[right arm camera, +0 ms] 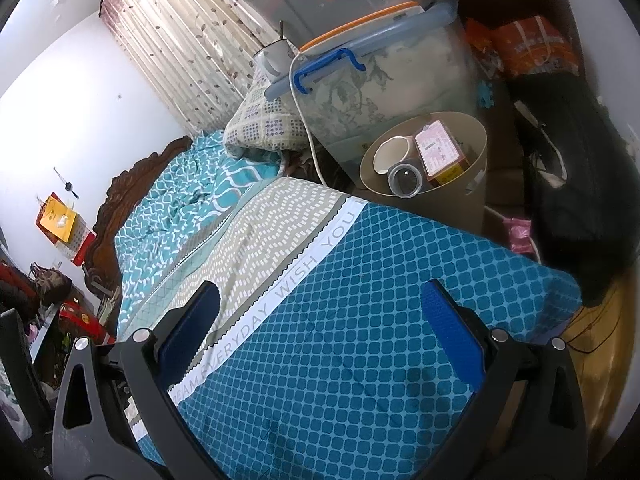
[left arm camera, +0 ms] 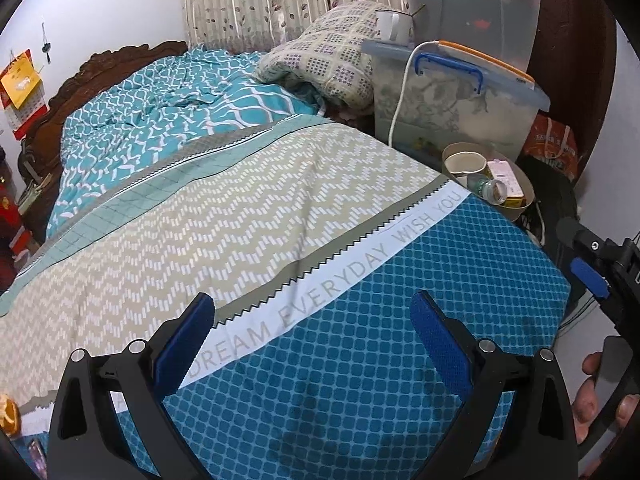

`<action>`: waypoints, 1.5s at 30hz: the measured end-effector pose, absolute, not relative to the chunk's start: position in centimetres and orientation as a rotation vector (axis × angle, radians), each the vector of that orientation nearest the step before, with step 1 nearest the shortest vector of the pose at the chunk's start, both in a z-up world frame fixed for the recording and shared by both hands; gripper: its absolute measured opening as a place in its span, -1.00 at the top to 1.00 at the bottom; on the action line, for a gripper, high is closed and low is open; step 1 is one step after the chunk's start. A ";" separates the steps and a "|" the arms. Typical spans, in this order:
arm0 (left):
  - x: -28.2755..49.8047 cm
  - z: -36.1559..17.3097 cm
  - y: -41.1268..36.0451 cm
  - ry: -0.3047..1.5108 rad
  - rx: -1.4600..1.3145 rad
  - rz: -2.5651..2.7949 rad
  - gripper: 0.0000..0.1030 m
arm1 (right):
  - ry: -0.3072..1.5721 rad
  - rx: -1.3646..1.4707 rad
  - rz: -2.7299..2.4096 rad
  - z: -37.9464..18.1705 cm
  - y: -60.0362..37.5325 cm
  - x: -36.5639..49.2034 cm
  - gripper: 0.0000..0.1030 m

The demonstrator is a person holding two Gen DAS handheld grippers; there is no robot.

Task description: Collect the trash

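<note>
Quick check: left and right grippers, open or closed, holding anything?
Left gripper: open, holding nothing, over the bedspread.
Right gripper: open, holding nothing.

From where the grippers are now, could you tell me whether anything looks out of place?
One oddity: an orange-brown object lies at the bedspread's near left edge. The bin already holds a cup, box and bottle.

The bedspread (left arm camera: 304,208) has a white band (left arm camera: 332,276) printed in grey capitals: "DREAM EVERYDAY WISH YOU". Print on the box (right arm camera: 436,152) in the bin (right arm camera: 472,184) is too small to read.
</note>
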State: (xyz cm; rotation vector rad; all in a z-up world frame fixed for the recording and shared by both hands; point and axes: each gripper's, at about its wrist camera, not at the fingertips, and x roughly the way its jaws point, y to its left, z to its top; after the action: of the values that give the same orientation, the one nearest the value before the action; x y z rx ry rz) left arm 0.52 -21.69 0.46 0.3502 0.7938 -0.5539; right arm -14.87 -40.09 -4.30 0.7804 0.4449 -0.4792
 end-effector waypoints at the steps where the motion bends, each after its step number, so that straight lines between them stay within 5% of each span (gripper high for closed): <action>1: 0.6 0.5 -21.6 0.795 0.349 -0.553 -0.83 | 0.446 0.780 -0.479 -4.3 -40.1 -14.9 -0.93; 45: 0.3 2.0 -19.6 0.717 0.286 -0.555 -0.83 | 0.457 0.772 -0.466 -4.9 -39.6 -13.5 -0.93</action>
State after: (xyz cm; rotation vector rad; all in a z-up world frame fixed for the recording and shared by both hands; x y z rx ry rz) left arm 0.32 -19.56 1.95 0.2858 0.7171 -0.5553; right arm -13.53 -39.58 -4.94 0.7718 0.4569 -0.4661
